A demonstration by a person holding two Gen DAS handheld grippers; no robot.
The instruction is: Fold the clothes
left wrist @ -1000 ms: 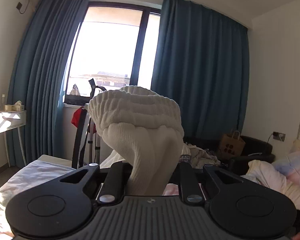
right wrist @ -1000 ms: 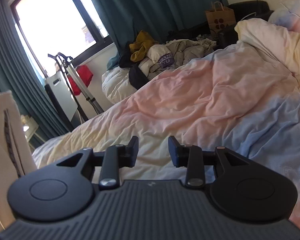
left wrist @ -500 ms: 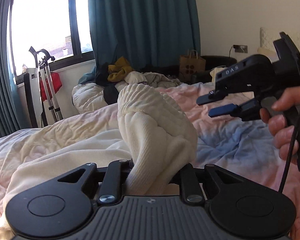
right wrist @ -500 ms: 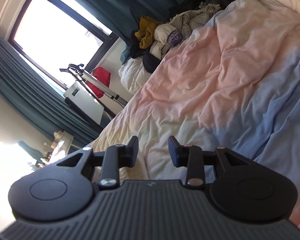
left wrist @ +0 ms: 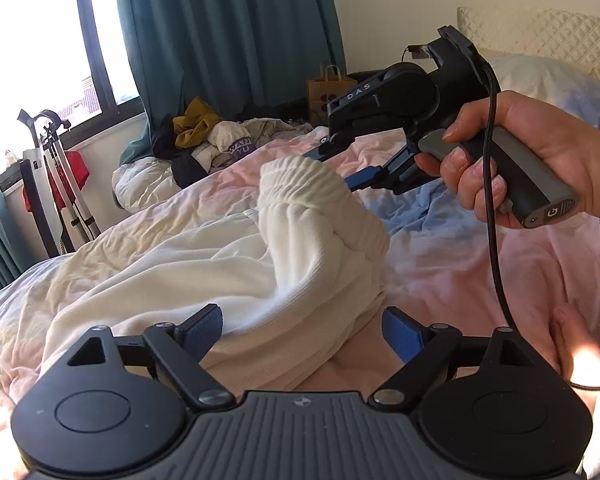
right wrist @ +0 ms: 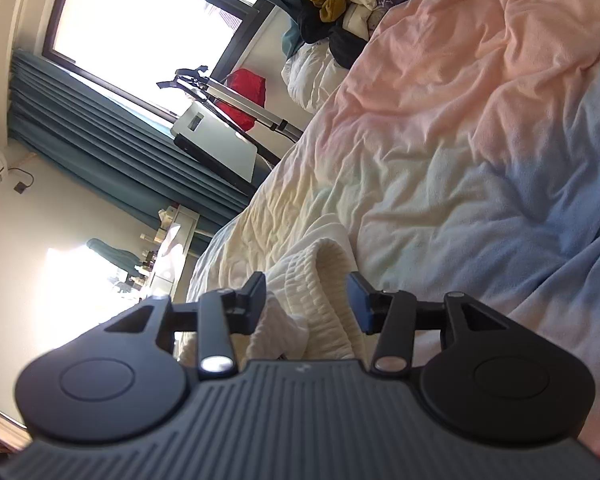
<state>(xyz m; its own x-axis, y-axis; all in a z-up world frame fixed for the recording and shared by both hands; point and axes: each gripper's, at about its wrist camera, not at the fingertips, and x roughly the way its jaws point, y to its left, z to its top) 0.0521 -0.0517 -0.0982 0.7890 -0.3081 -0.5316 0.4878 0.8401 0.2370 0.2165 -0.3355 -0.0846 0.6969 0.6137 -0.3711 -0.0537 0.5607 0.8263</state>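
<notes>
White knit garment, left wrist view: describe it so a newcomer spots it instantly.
Start at the pastel duvet covering the bed. The white knit garment lies on it just beyond the open left tongs, its ribbed cuff sticking up. Unlike the mixed-colour clothes pile by the curtain, it lies alone.

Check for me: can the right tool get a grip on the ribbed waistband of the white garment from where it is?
Probably yes. The ribbed waistband already sits between the open right tool, with nothing in the way.
</notes>
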